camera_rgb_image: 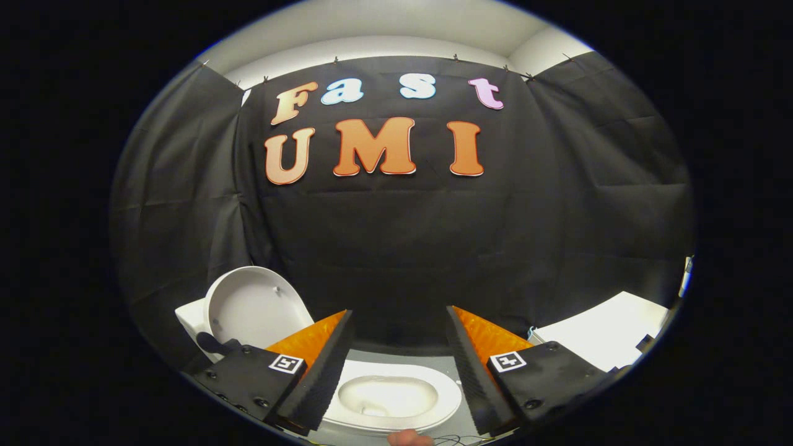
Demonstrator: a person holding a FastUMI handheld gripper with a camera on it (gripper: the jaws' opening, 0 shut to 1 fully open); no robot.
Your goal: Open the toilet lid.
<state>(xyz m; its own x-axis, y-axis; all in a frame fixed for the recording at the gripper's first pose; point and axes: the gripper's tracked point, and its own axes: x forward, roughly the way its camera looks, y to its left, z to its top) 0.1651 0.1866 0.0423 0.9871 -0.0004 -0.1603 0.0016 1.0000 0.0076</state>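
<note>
Gripper view: gripper (pixel 399 316) held wide apart, nothing between its fingers (pixel 322 365) — nothing in its grasp. Toilet bowl (pixel 393 396) with white seat sits low between and just beyond the fingers, open to view. Toilet lid (pixel 254 306) already raised, standing upright behind the left finger, leaning back toward the white tank (pixel 189 319). White flat surface (pixel 604 331) off beyond the right finger — cannot tell what it is. Black cloth wall (pixel 403 248) behind everything.
</note>
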